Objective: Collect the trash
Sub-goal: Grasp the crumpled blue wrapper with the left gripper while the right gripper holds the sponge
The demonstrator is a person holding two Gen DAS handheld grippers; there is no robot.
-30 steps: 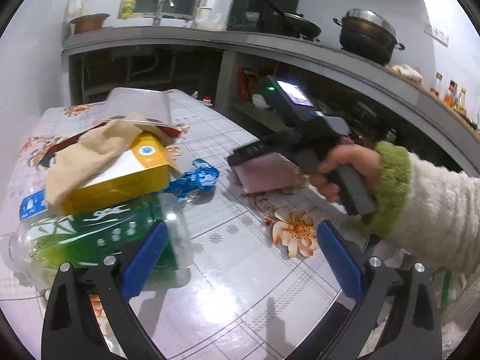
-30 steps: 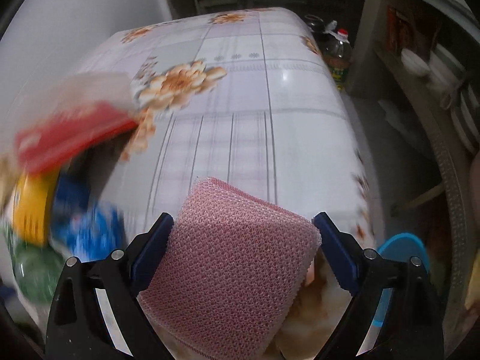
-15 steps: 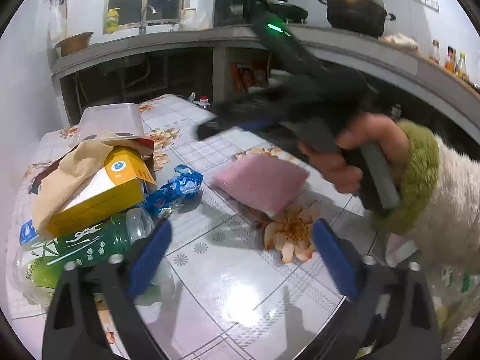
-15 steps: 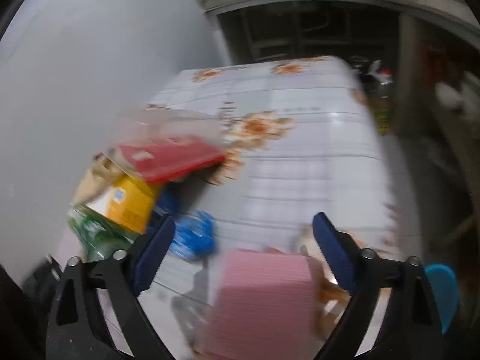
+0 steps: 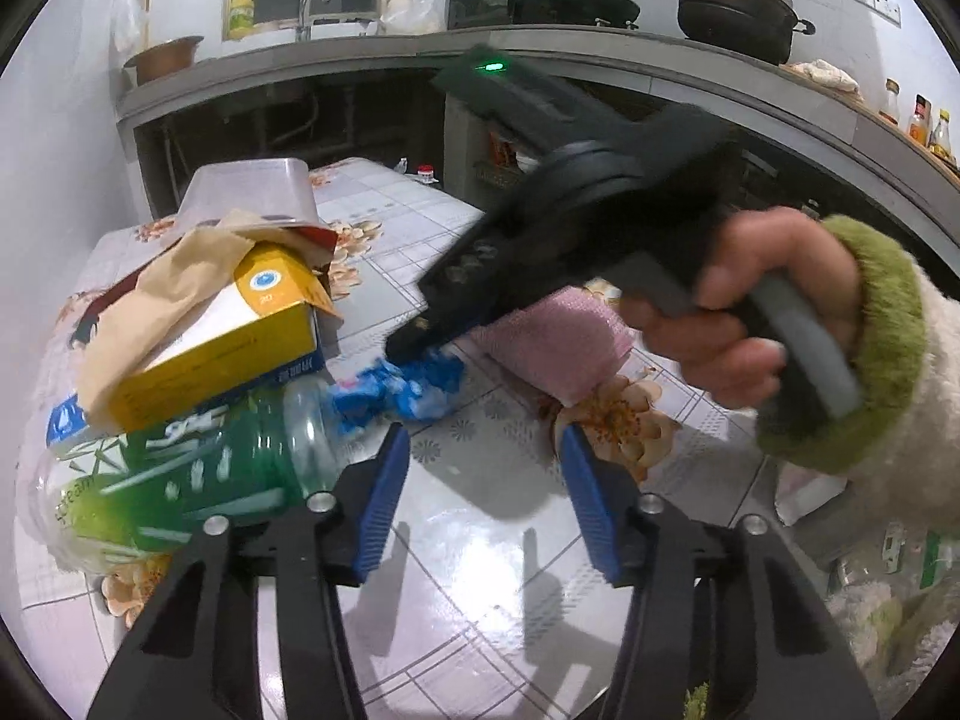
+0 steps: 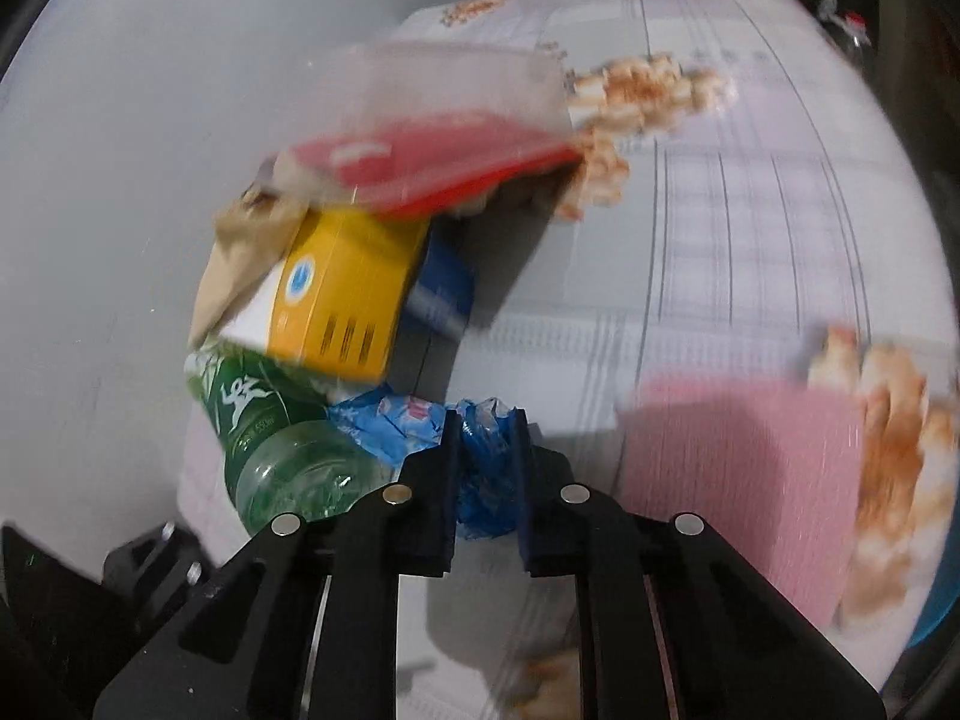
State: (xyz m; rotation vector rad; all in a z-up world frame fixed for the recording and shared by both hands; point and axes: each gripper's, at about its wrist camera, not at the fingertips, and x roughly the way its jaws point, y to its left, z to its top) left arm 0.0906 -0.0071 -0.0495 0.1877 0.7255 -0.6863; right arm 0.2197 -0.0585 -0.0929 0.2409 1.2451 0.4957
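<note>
A trash pile lies at the table's left: a green plastic bottle [image 5: 180, 474], a yellow box [image 5: 228, 336] under brown paper [image 5: 162, 294], and a clear container [image 5: 252, 192] over a red lid. A crumpled blue wrapper [image 5: 414, 384] lies beside the bottle. In the right wrist view my right gripper [image 6: 485, 456] is shut on the blue wrapper [image 6: 486, 474], next to the bottle [image 6: 270, 444] and yellow box [image 6: 342, 306]. My left gripper [image 5: 486, 504] is open and empty, low over the table in front of the wrapper.
A pink sponge cloth [image 5: 558, 342] lies on the floral tiled tablecloth [image 5: 480, 600], right of the wrapper [image 6: 744, 480]. A kitchen counter with pots [image 5: 738, 6] runs behind. A blue bin edge [image 6: 936, 618] sits below the table's right side.
My right gripper let go of the pink cloth, swung left to the pile and closed on the blue wrapper. My left gripper's jaws have narrowed somewhat.
</note>
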